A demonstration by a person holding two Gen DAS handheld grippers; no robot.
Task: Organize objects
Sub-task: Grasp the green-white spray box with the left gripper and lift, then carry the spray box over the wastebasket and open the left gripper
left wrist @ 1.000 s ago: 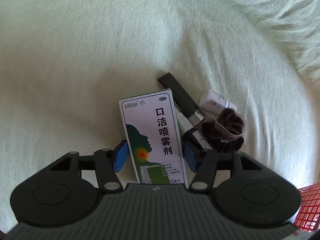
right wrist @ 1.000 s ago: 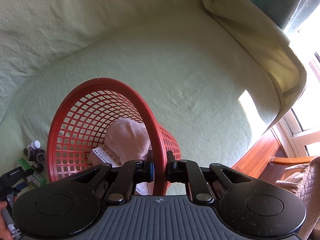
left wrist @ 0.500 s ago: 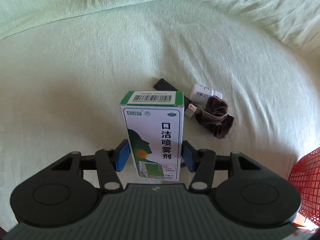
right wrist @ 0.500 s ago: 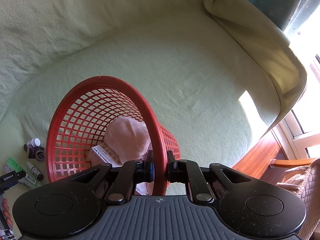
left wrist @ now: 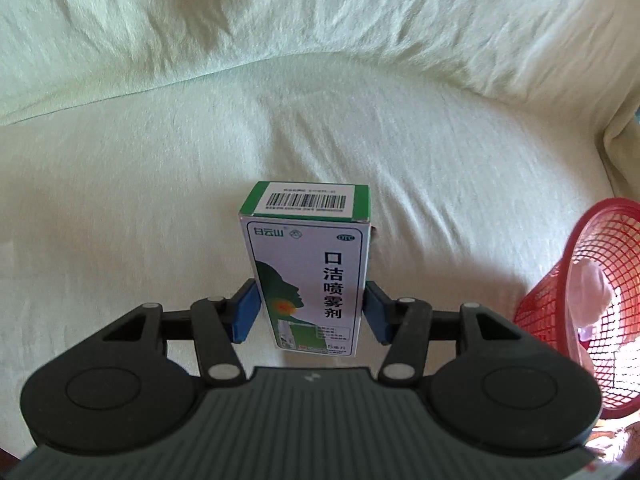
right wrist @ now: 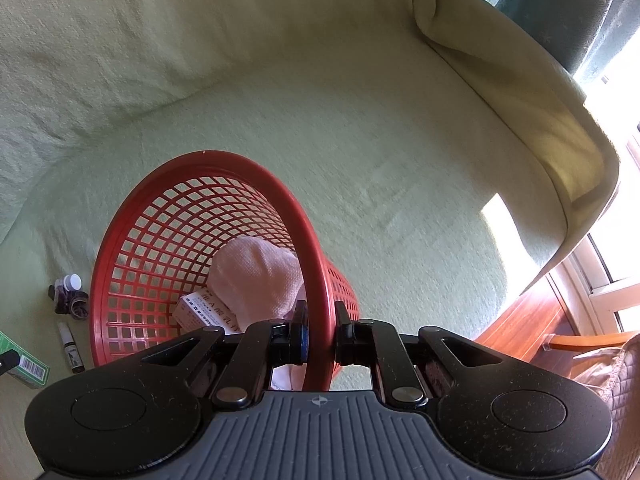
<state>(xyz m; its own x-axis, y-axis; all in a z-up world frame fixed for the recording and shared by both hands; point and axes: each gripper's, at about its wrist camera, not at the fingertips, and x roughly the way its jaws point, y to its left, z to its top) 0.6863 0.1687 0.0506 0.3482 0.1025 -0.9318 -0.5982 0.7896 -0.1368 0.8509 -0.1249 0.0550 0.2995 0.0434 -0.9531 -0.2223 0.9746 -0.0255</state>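
My left gripper [left wrist: 310, 312] is shut on a white and green spray box [left wrist: 310, 264] with a barcode on top and holds it upright above the pale green sofa. The box's end also shows in the right wrist view [right wrist: 24, 364]. My right gripper [right wrist: 320, 338] is shut on the rim of a red mesh basket [right wrist: 148, 248], which is tilted toward the left. The basket also shows at the right edge of the left wrist view [left wrist: 580, 300]. Inside it lie a pink cloth [right wrist: 256, 276] and a white box [right wrist: 200, 310].
On the sofa seat left of the basket lie a small white-capped bottle [right wrist: 72, 281], a dark scrunchie [right wrist: 72, 302] and a thin brown vial [right wrist: 71, 346]. A sofa arm [right wrist: 540, 92] rises at the right, with a wooden floor [right wrist: 520, 320] beyond.
My left gripper has lifted the spray box off the sofa and swung right, so the other small objects left its view and the basket came in. The basket rim has tilted a little.
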